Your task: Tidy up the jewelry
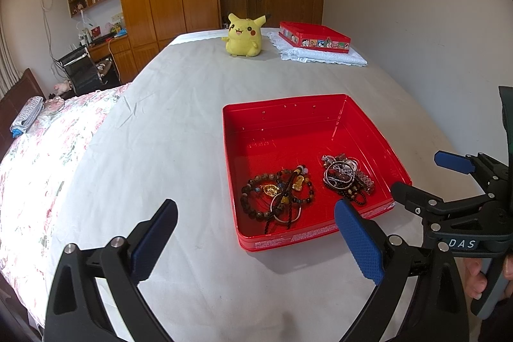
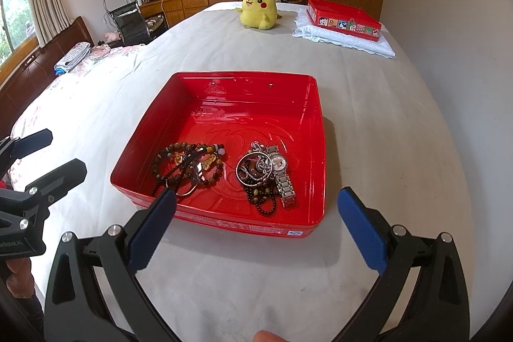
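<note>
An open red tin box sits on the white bed sheet. Inside lie a pile of bead bracelets with gold charms and a second pile with a silver watch, chains and dark beads. My left gripper is open and empty, just in front of the box's near edge. My right gripper is open and empty, also at the box's near edge; it shows at the right of the left wrist view. The left gripper shows at the left of the right wrist view.
A yellow Pikachu plush sits at the far end of the bed. The red box lid rests on a folded white lace cloth. A floral quilt lies at left. A wall runs along the right.
</note>
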`<state>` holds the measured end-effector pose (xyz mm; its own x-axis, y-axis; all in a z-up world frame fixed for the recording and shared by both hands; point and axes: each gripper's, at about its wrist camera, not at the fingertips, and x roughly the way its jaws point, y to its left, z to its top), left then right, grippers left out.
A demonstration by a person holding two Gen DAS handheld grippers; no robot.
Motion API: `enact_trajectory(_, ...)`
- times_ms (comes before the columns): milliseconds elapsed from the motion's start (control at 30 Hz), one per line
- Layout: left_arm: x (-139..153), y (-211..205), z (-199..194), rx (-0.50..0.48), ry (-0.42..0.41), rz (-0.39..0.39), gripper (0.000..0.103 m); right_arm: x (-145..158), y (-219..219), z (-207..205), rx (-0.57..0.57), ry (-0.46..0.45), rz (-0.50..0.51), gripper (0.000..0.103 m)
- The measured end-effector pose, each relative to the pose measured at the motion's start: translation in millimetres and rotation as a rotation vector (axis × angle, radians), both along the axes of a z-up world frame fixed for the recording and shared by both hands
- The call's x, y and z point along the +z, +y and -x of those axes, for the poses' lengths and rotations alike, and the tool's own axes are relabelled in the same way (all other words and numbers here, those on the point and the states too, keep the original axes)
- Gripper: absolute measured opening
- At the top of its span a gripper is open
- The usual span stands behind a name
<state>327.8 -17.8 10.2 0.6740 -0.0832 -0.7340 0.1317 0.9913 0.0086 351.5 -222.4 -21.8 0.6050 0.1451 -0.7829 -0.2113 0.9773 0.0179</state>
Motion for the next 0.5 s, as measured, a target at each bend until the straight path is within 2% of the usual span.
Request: enact_trajectory(500,-2.9,-1.8,0.7,-0.007,0.006,-0.004,0.099,-0.6,-0.3,-0.1,0.001,0.002,0.000,0.100)
